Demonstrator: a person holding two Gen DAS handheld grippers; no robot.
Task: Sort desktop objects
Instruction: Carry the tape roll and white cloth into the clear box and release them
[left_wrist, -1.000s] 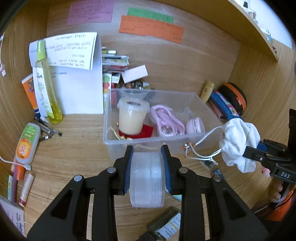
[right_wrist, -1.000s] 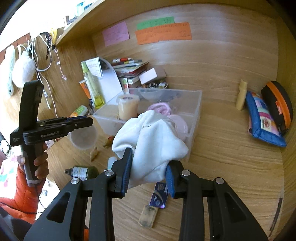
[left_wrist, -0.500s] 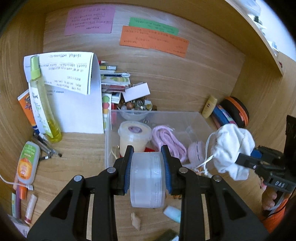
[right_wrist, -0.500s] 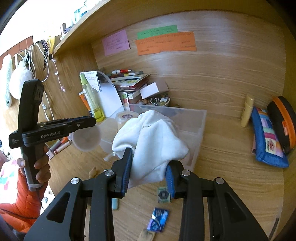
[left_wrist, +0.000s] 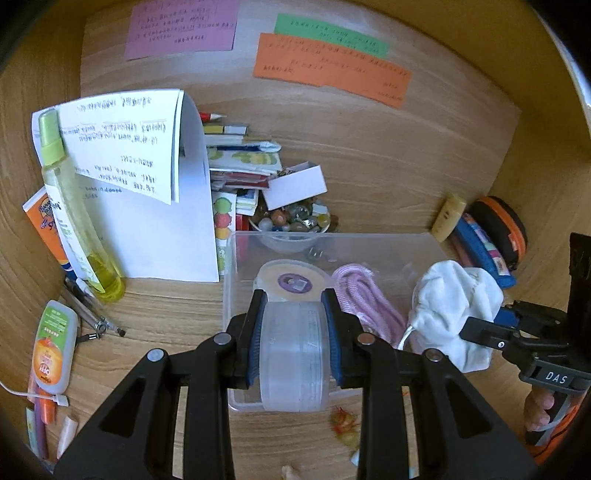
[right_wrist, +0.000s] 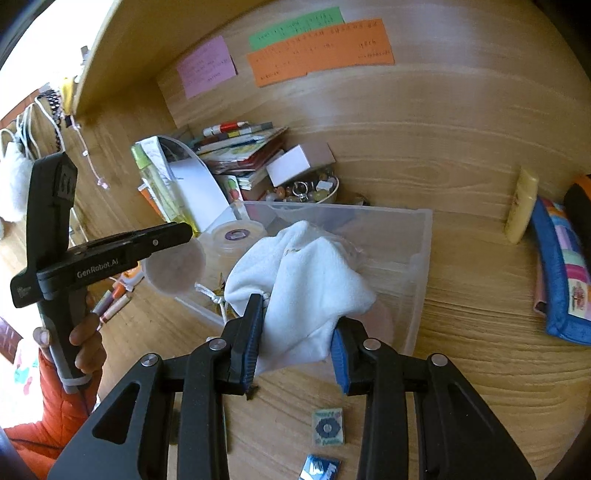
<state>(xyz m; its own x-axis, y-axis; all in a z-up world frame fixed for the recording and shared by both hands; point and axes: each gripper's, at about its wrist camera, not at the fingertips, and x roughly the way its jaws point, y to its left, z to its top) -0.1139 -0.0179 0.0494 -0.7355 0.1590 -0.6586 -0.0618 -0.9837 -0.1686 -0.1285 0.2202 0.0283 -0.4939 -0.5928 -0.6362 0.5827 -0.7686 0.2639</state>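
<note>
My left gripper (left_wrist: 294, 343) is shut on a clear round plastic jar (left_wrist: 294, 354) and holds it above the near edge of the clear plastic bin (left_wrist: 369, 240). The jar also shows in the right wrist view (right_wrist: 173, 267). My right gripper (right_wrist: 297, 332) is shut on a white drawstring cloth pouch (right_wrist: 295, 273), held over the bin (right_wrist: 421, 254); the pouch also shows in the left wrist view (left_wrist: 456, 302). Inside the bin lie a cream lidded tub (left_wrist: 290, 282) and a coiled pink cable (left_wrist: 364, 302).
Left of the bin stand a yellow spray bottle (left_wrist: 74, 221), folded white papers (left_wrist: 147, 184) and an orange-labelled bottle (left_wrist: 51, 350). Behind it are stacked books (left_wrist: 236, 162), a bowl of beads (left_wrist: 295, 218). A blue pouch (right_wrist: 561, 269) lies right; small packets (right_wrist: 327, 428) lie near.
Both grippers moved forward and up toward the bin; the jar and the pouch now hang over it instead of in front of it.
</note>
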